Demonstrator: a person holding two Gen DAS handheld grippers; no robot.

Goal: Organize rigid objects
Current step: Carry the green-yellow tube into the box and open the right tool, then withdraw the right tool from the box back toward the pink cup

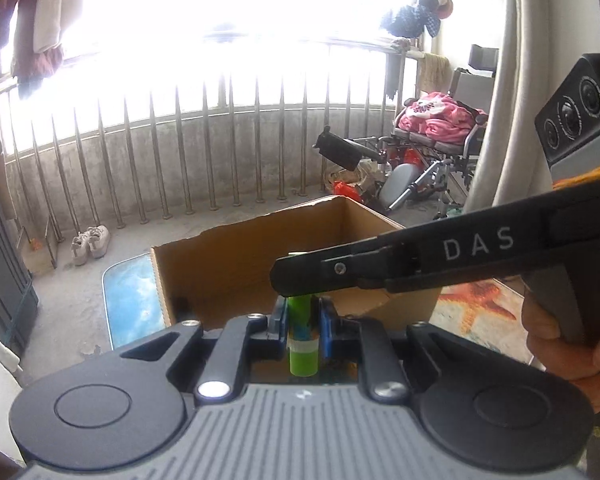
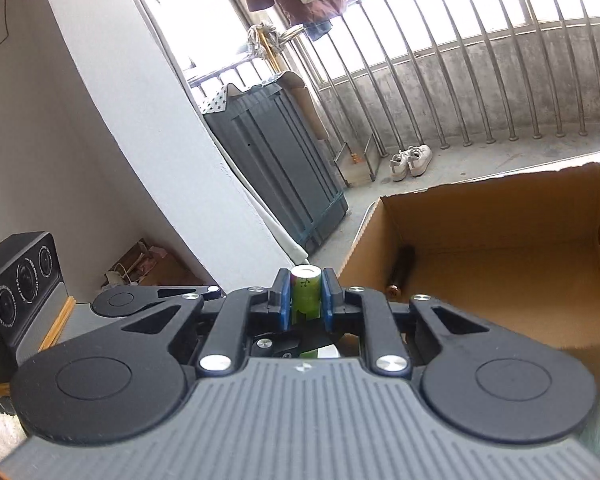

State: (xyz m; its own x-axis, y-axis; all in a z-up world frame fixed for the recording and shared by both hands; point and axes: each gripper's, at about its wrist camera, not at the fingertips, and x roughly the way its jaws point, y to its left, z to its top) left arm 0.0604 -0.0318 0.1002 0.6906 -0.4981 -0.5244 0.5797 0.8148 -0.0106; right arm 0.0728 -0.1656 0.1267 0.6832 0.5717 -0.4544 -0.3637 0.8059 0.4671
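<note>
From the left wrist camera, the left gripper [image 1: 303, 322] is clamped narrow on a green tube [image 1: 302, 354], its blue pads [image 1: 325, 330] pressed to either side. The tube stands roughly upright between them, a pale band around its lower part. The right gripper [image 1: 290, 282] crosses in from the right edge and sits over the tube's top end; from here it shows side-on, so its grip cannot be judged. A hand [image 1: 568, 344] holds its handle at the right. Behind both stands an open box [image 1: 236, 264] on a mat [image 1: 130, 300], the grippers just in front of its near wall. White shoes [image 1: 90, 243] lie by the railing [image 1: 220, 152] beyond.

From the right wrist camera, the right gripper [image 2: 306, 296] is closed narrow on the same tube [image 2: 305, 292], whose end cap faces the lens between the pads [image 2: 285, 300]. The left gripper [image 2: 156, 300] lies below and to the left. The box [image 2: 500, 208] opens to the right, the tube held just outside its near left corner. Inside, against the left wall, lies a dark cylinder [image 2: 401, 270], possibly a flashlight; the shadow makes it hard to tell.
</note>
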